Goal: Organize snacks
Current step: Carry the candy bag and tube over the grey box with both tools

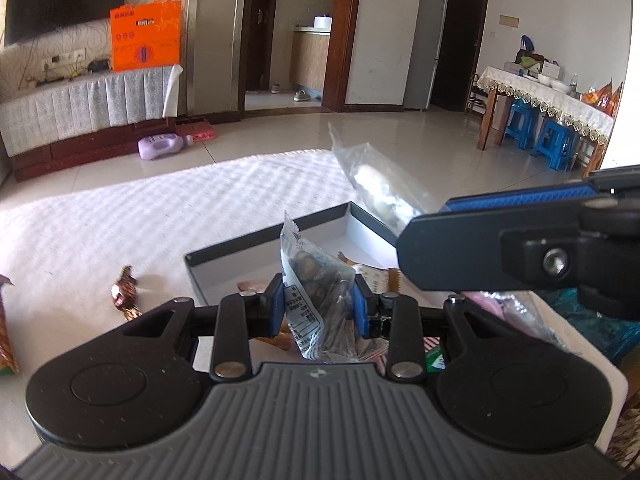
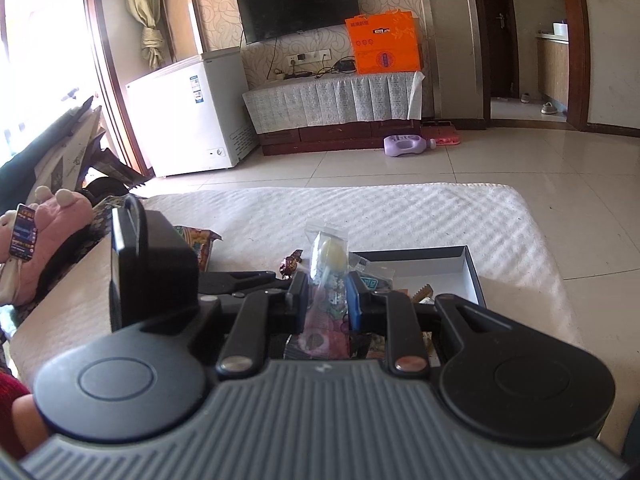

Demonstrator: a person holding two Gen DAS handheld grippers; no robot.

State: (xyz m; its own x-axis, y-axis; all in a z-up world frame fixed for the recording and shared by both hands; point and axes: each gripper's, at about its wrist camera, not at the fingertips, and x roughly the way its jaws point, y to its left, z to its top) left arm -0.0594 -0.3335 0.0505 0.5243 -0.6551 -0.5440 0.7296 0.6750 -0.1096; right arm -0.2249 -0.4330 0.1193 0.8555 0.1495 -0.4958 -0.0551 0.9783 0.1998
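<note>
My left gripper (image 1: 318,300) is shut on a clear snack packet (image 1: 316,280) with brown pieces inside and a printed label; it hangs over the near end of a shallow dark-rimmed box (image 1: 264,232) with a white floor. My right gripper (image 1: 424,216) comes in from the right, above the box's right side. In its own view the right gripper (image 2: 326,300) is shut on a clear-wrapped lollipop (image 2: 330,254) with a pale yellow head. The box (image 2: 472,272) lies just beyond it, with several small snacks at its near end.
The box sits on a white textured cloth (image 1: 120,220). A brown-wrapped candy (image 1: 126,296) lies left of the box, and an orange packet (image 1: 6,332) shows at the far left edge. A pink plush (image 2: 52,216) and a colourful bag (image 2: 196,240) lie at the left.
</note>
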